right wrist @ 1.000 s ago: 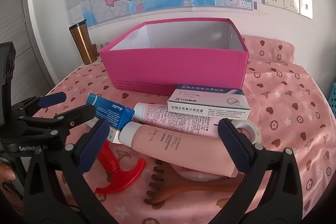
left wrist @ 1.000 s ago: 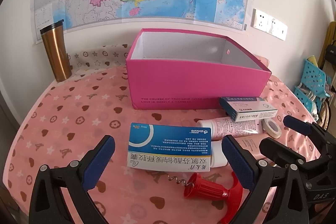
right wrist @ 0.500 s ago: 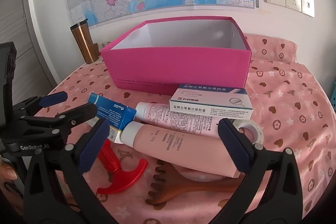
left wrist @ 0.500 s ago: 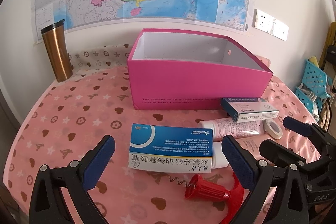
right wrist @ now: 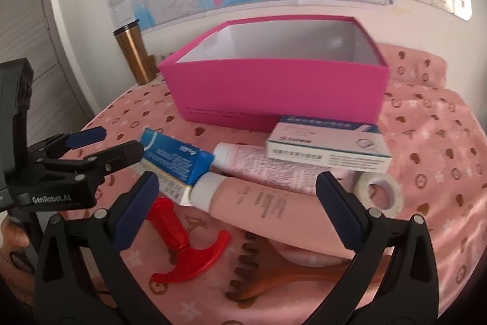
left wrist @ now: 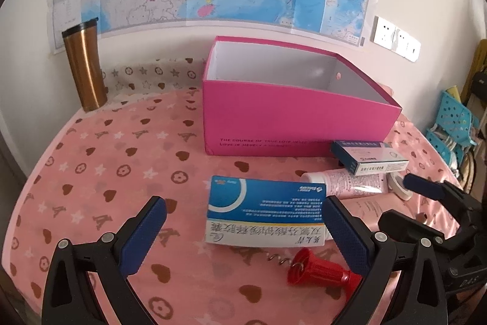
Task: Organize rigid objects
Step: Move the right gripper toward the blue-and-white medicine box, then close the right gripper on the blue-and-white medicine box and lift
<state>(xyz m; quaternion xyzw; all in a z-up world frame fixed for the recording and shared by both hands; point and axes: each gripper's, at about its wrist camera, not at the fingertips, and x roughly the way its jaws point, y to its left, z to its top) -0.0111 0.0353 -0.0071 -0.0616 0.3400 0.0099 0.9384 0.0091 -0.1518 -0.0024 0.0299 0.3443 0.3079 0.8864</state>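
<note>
**Both grippers spread over the clutter, nothing grasped**

Left gripper (left wrist: 242,229): jaws released, wide apart, hovering above the blue-and-white medicine box (left wrist: 264,210) lying flat on the pink tablecloth (left wrist: 91,172). Right gripper (right wrist: 239,203): jaws released over the pink tube (right wrist: 268,203). Red corkscrew (right wrist: 185,239), wooden comb (right wrist: 274,279), tape roll (right wrist: 380,191) just beside. Pink storage box (right wrist: 274,87) stands behind, well apart

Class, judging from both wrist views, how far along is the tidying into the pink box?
Nothing looks done: the visible part of the pink box is bare. Both tools, left and right, are open and hold nothing. Left to pack: blue carton, white carton, tubes, tape, corkscrew, comb.
</note>
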